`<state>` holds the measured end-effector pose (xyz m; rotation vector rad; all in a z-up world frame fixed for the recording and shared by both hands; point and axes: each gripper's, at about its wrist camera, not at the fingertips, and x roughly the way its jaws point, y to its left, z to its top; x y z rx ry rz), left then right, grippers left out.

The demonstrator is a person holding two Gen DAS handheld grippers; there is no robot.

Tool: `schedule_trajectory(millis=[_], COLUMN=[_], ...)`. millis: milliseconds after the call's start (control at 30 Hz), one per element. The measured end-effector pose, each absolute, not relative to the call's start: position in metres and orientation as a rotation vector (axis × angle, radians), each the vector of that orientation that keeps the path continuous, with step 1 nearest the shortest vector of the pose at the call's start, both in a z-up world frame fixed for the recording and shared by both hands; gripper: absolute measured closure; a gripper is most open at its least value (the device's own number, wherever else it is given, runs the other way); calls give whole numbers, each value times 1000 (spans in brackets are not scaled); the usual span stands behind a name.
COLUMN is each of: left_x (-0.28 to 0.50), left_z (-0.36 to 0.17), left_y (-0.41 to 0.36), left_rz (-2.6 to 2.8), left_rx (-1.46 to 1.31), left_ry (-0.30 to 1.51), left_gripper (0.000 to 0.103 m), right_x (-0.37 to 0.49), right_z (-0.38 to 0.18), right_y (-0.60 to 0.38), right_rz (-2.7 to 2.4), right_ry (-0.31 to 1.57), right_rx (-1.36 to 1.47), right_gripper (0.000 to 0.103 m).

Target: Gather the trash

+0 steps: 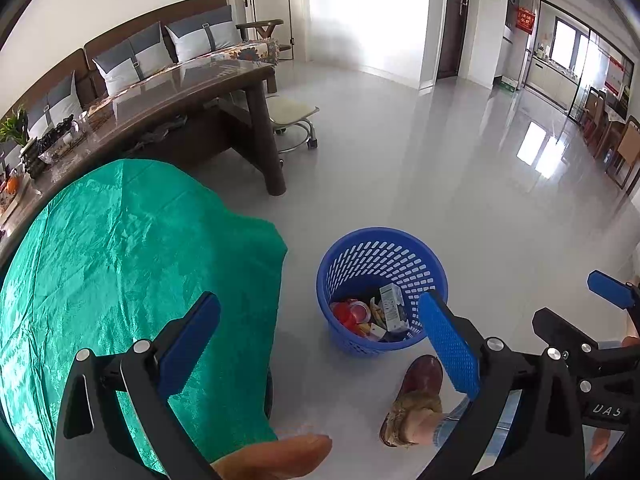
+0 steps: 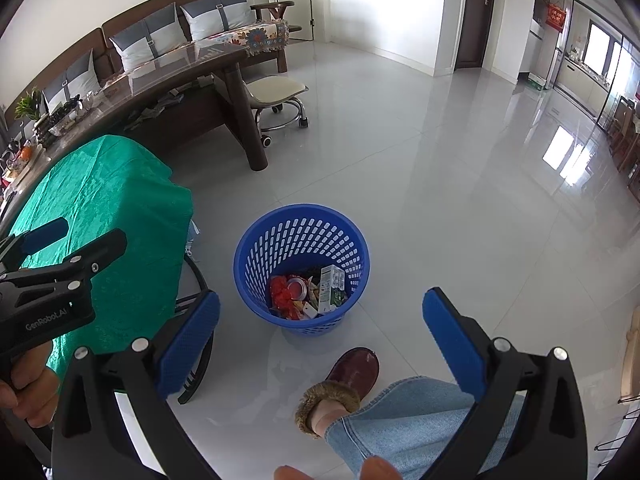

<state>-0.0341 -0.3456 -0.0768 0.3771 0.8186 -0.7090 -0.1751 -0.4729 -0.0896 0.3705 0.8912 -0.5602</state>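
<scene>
Both tools were spread wide and held nothing. The left tool (image 1: 320,344) hung over the edge of the green cloth (image 1: 128,264), and the right tool (image 2: 320,336) hung above the floor, just in front of the blue basket (image 2: 256,240).

The trash was already inside the basket. It lay at the bottom — a white and green carton (image 2: 331,287), a red crinkly wrapper (image 2: 282,292) and some small bits that were too mixed up to name. No trash showed on the green cloth or on the floor (image 2: 440,200) near it, so the job looked close to done.

What could go wrong? The basket looked light and thin, made of plastic with lots of little slots in its wall. A bump from a tool or from the slipper (image 2: 354,370) right beside it could tip it, and the trash would spill. Tiny scraps might slip out through the slots too. The floor was smooth, shiny tile, so the basket could slide if pushed.

The green cloth was shiny and wrinkly and hung loose over the counter. A tool tip could catch it and drag it — it looked slippery.

The tool pads were blue with bumpy dots, set on black arms.
</scene>
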Motion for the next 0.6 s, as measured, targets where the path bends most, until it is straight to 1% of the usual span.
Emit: schedule_trajectory(millis=[600], left_x=[-39], left_z=[-81], left_y=[-351], left_rz=[-717], left_rx=[398], left_ry=[814], left_gripper=[5], right_x=[-179], right_z=[-95], right_y=[-474], right_rz=[-571], right_ry=[895], right_rx=[377], right_gripper=[5])
